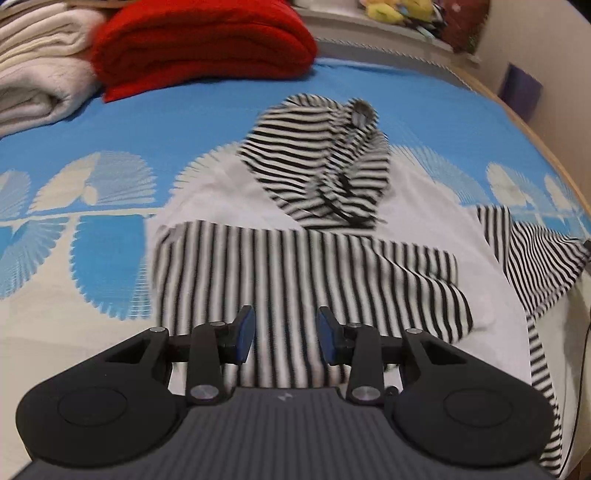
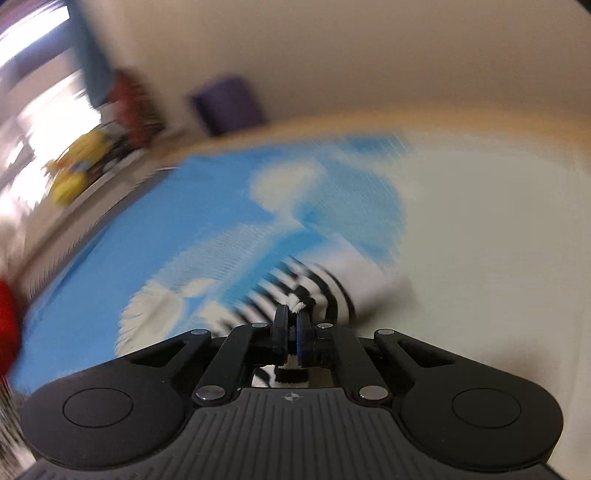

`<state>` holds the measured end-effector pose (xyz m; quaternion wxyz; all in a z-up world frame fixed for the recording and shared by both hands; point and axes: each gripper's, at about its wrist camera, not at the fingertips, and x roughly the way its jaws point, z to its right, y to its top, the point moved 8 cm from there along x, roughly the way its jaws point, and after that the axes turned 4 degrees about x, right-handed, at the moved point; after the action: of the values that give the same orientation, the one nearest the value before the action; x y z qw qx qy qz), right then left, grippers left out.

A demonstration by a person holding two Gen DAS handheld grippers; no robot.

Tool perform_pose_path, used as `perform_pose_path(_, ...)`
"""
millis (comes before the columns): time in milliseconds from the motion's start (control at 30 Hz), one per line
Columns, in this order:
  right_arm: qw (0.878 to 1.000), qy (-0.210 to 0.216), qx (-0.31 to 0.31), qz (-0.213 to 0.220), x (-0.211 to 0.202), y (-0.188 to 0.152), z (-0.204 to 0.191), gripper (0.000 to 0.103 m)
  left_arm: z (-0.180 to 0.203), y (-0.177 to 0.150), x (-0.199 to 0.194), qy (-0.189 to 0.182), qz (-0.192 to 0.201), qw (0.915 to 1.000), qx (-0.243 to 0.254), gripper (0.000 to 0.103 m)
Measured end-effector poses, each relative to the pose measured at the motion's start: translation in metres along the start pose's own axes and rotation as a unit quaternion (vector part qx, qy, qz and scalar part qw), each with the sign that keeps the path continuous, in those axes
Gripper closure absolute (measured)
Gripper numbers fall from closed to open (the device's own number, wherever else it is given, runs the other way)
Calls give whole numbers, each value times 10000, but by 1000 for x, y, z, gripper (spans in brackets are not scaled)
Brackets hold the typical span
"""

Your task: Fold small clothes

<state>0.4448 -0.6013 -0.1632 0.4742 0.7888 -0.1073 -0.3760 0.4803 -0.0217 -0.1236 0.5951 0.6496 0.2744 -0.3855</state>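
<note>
Above the striped garment (image 1: 295, 266), left hand-held gripper (image 1: 286, 328) tilts downward, jaws apart; right hand-held gripper (image 2: 293, 325) pinches its edge.

- Red folded blanket (image 1: 201, 48), far left of bed, touching cream folded blanket (image 1: 40, 70).
- Blue-and-white patterned bedspread (image 1: 207, 122) covering bed.
- Yellow soft toys (image 1: 397, 10) on ledge beyond.
- Purple box (image 1: 521, 90) by wall.

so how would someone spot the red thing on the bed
Start at the blue and white bedspread and go to its far left corner. The red folded blanket lies there beside a cream blanket; it is the only solid red item, unlike the striped garment.
</note>
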Motion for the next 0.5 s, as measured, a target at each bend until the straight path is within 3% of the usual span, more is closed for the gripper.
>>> perform_pose_path(100,9874,1094,-1074,387,-53,-9,-102,100,-26,0,-7,82,3,9996,-263,62)
perform_pose_path(167,9642,2057,-1641,333,-99,-36,-172,100,-44,0,-12,148,23,9991,-392,62)
perform_pose_path(200,9485,2559,-1853,222,-123,-54,-202,100,-53,0,-14,173,23,9987,-477,62)
perform_pose_path(267,9040,3605,-2282,-285,-175,-104,-256,99,-70,0,-18,185,21,9974,-691,62)
perform_pose_path(333,8560,4281,-2628,-1226,-213,-169,-289,95,-85,1,-22,147,39,9959,-889,62)
perform_pose_path(400,8258,4356,-2945,-2038,-230,-220,-298,76,-99,1,-25,126,37,9941,-1080,62)
perform_pose_path(433,8177,4245,-3112,-2329,-236,-238,-298,76,-105,1,-26,118,34,9930,-1171,62)
perform_pose_path(500,8215,3951,-3190,-2594,-241,-244,-294,76,-113,1,-29,76,43,9911,-1329,62)
